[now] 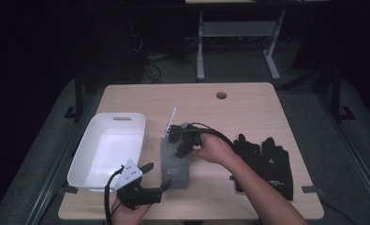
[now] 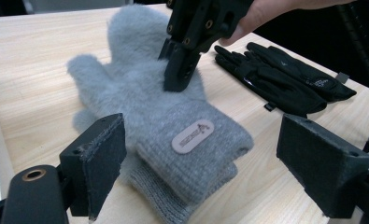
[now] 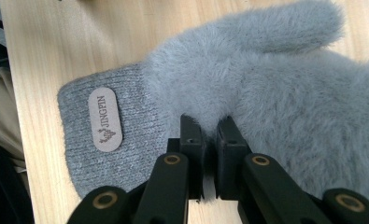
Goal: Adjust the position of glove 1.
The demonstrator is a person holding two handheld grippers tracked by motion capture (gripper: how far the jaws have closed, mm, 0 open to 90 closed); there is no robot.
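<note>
Below, second grey mitten (image 2: 173, 198) half hidden; right gripper (image 3: 209, 130) jaws pinch top mitten (image 3: 266, 88).

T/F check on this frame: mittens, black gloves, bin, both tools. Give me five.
1. The grey mittens lie stacked, one on the other. True.
2. The right tool is wide open above the table. False: its jaws are shut, tips on the top mitten's fluff.
3. The left tool is open, holding nothing. True.
4. The black gloves are in the white bin. False: they lie on the table, on the far side of the mittens from the bin.
5. The top mitten's cuff bears a label. True.
</note>
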